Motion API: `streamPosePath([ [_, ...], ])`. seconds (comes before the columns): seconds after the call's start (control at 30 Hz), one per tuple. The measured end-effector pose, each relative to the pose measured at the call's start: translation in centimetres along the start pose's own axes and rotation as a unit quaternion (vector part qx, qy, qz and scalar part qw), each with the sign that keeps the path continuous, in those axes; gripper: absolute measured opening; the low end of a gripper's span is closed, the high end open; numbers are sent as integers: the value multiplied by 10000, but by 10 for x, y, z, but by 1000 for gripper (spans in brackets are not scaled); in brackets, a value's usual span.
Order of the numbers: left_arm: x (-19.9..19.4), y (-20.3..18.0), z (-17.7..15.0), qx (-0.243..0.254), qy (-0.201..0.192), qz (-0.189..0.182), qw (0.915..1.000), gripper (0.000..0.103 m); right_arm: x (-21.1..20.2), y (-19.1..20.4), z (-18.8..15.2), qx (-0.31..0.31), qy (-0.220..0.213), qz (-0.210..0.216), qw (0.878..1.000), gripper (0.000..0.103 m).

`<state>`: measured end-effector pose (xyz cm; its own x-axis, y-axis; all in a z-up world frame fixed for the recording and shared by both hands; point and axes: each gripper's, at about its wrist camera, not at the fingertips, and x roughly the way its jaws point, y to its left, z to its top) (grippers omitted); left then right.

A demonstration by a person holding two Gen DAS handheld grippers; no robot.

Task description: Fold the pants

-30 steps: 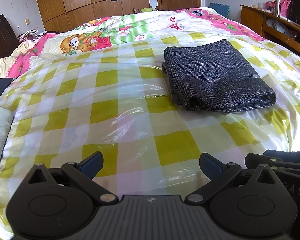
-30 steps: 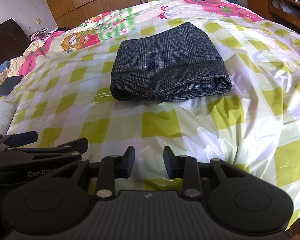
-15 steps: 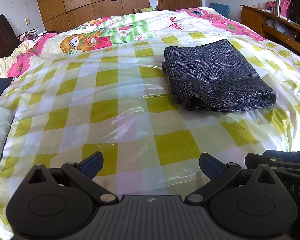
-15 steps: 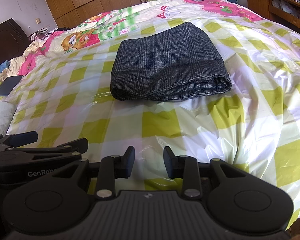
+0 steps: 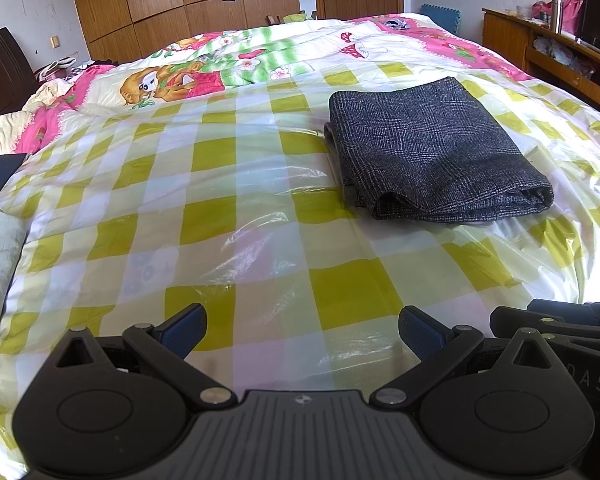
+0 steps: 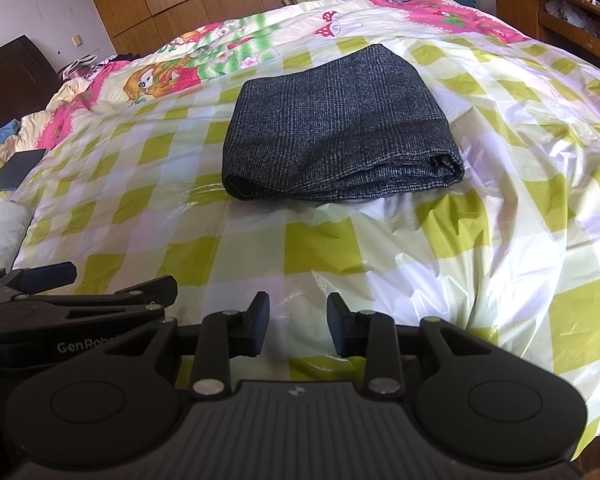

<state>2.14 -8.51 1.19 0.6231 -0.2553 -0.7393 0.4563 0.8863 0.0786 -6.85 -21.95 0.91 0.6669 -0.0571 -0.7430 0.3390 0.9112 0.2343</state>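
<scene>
In the upper right of the left view, the pants (image 5: 432,152) lie folded, so the left gripper (image 5: 302,330) gapes wide and the right gripper (image 6: 298,322) stands partly open, both fingers empty.

left tongs (image 5: 302,330) spread wide, right tongs (image 6: 298,322) narrowly parted, both empty.

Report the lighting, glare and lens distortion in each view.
Left wrist view: daylight, sheen on the plastic sheet left of the folded pants; fisheye bends the wardrobe, corners dark. Right wrist view: strong white glare on the crumpled sheet right of the pants; same curved edges. Pants sharp in both views; each gripper body at the bottom stays dark.
</scene>
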Motion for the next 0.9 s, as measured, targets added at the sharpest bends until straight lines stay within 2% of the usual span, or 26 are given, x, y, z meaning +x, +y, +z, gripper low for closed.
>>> streamPosePath([
  [0.9,0,-1,0,18,-15,27,10000,103,0,1,0,-10,6,-4,10000,33],
])
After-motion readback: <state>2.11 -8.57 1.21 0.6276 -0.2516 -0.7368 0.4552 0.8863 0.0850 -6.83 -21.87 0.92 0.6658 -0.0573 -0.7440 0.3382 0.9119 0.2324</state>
